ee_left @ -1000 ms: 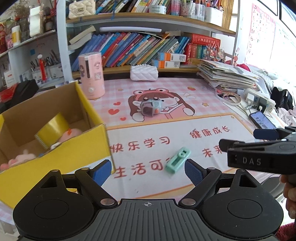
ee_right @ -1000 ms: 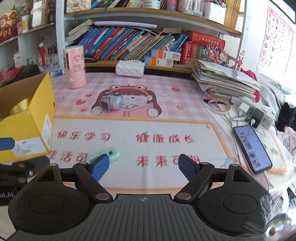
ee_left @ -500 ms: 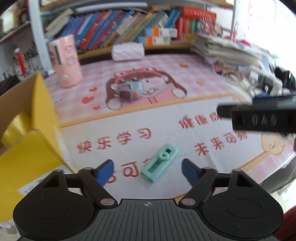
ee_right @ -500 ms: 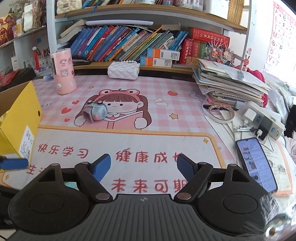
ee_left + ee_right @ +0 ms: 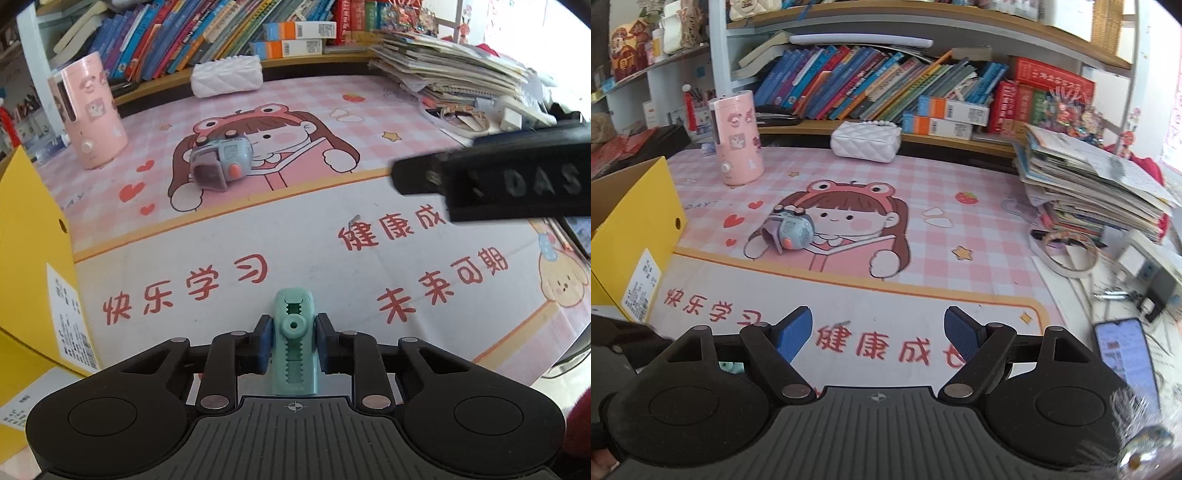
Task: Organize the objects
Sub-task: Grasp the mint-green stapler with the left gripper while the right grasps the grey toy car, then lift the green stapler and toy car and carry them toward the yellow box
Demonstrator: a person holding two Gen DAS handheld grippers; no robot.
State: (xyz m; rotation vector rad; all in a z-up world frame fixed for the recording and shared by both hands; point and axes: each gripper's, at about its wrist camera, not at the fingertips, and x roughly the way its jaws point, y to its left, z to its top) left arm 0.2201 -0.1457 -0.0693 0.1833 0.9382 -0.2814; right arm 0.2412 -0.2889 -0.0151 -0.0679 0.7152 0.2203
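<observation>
My left gripper [image 5: 293, 345]: clamped on green tape dispenser [image 5: 293, 332], long axis pointing away.
Yellow box [image 5: 33, 266]: near left.
My right gripper [image 5: 878, 334]: apart, empty.

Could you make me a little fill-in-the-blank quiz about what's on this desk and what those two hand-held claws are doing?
1. The left gripper is shut on a small ____-coloured stationery gadget.
2. The right gripper has its jaws ____, with nothing between them.
3. The open box at the left edge of the mat is ____.
4. The toy camera lies on the drawing of a ____.

Missing words: mint green; open; yellow; girl
</observation>
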